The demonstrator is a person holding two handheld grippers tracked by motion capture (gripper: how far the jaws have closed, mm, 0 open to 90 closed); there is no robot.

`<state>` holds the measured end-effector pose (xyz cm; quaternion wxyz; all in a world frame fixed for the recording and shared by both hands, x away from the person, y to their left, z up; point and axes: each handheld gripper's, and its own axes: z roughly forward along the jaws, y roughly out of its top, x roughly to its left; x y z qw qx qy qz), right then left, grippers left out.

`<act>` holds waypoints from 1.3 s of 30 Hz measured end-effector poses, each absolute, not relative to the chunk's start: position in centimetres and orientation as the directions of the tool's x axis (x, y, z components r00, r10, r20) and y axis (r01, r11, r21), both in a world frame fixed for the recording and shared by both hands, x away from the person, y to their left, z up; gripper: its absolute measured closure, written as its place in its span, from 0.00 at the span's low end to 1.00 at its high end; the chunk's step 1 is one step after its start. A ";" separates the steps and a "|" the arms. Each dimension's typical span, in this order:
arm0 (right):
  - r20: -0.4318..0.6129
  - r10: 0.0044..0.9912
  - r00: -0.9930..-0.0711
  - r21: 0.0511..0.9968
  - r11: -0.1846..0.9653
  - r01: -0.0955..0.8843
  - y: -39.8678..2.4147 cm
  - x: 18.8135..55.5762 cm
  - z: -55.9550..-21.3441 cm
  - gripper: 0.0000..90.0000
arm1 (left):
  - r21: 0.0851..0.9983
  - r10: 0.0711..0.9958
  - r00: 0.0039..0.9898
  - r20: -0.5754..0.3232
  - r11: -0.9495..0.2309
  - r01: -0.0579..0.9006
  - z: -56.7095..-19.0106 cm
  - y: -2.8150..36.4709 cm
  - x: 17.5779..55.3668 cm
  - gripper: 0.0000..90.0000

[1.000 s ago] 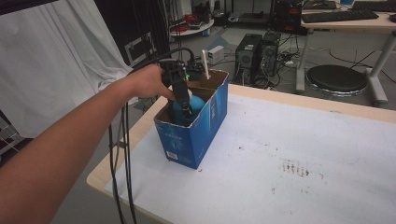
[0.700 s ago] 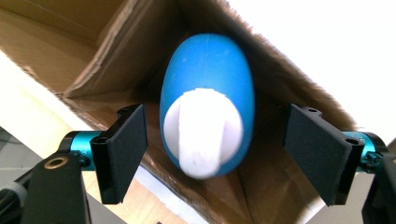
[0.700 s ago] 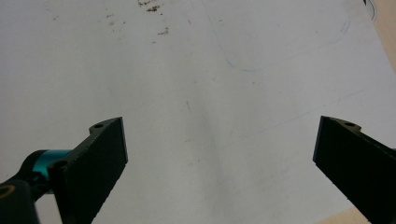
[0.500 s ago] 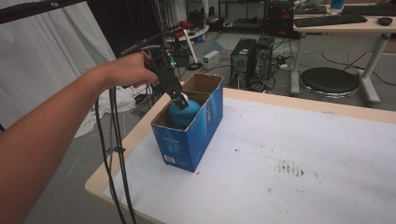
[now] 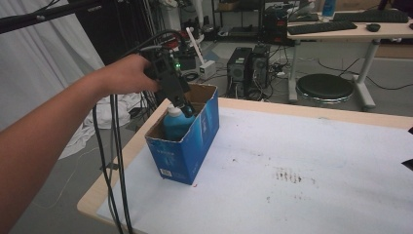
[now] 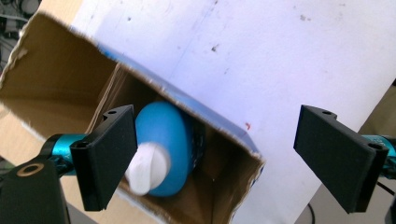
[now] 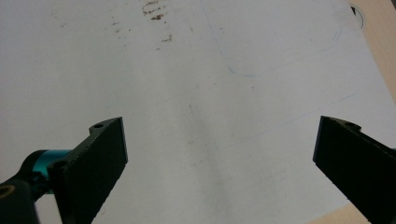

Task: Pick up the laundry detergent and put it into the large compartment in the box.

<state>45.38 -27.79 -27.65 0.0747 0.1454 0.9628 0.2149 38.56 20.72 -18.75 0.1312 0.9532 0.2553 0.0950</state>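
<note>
**Bottle let go in the box, left tongs drawing clear**

Bottle first: the rounded blue plastic bottle with a white cap stands inside the open-topped blue cardboard box, against the box's near end, cap upward. The box sits near the left edge of the white-covered table. In the left gripper view the bottle lies below and partly behind one black pad, with the box open beyond it.

The left tongs hover just above the cap, jaws set wide apart and gripping nothing; they have just been opening, and nothing is pinched between them now. The right tongs hang well off to the side over bare table, also spread wide and empty.

From where I stand, the trouble would come on the way out. One pad sits close beside the cap, so a sideways drift of the hand could clip it and tip the bottle against the cardboard wall. The trailing black cables hang down past the table edge beside the box; a snag there might drag the light box toward the edge.
</note>
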 end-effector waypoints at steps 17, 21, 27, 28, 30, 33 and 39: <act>-0.080 0.310 -0.947 0.454 0.858 0.242 -27.7 44.5 -27.7 0.02 | 0.237 0.397 0.910 0.120 -0.902 0.362 -20.2 12.3 39.9 0.02; -0.082 0.310 -0.947 0.455 0.857 0.242 -27.6 44.5 -27.6 0.02 | 0.274 0.368 0.921 0.125 -0.905 0.325 -20.3 9.2 40.5 0.02; -0.087 0.310 -0.947 0.453 0.859 0.240 -27.3 44.2 -27.5 0.02 | 0.236 0.306 0.948 0.089 -0.931 0.278 -21.5 5.4 41.8 0.02; -0.082 0.312 -0.947 0.453 0.858 0.243 -27.2 44.1 -27.5 0.02 | 0.231 0.301 0.949 0.091 -0.934 0.274 -21.8 4.9 42.0 0.02; -0.084 0.307 -0.948 0.447 0.862 0.239 -27.1 44.0 -27.5 0.02 | 0.218 0.277 0.958 0.079 -0.942 0.254 -22.4 4.1 42.3 0.02; -0.086 0.302 -0.949 0.438 0.868 0.236 -26.9 43.8 -27.6 0.02 | 0.194 0.255 0.964 0.072 -0.952 0.237 -23.3 3.2 42.5 0.02; -0.086 0.295 -0.952 0.425 0.875 0.233 -26.6 43.7 -27.6 0.02 | 0.160 0.236 0.970 0.063 -0.962 0.223 -24.5 2.5 42.8 0.02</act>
